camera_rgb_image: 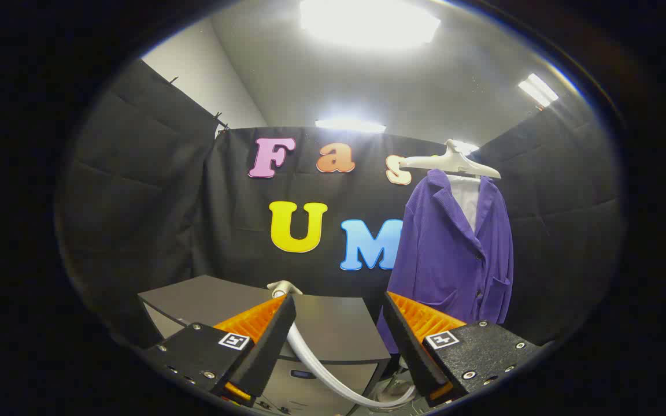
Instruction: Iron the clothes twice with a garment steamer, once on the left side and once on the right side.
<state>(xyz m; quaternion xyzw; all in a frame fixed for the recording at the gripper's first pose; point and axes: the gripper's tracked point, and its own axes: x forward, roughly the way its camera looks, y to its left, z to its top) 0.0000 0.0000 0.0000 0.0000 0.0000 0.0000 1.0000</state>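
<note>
the tool (339,323) is spread apart, empty. the steamer head (284,287) rests on the grey cabinet (333,332) just ahead, its hose (321,370) bendy (likely light, rigid handle; grip there). the purple jacket (451,254) hangs soft beyond.

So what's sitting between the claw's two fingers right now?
In the gripper view, the open claw straddles a white steamer hose curving down over a grey cabinet; it grips nothing.
</note>
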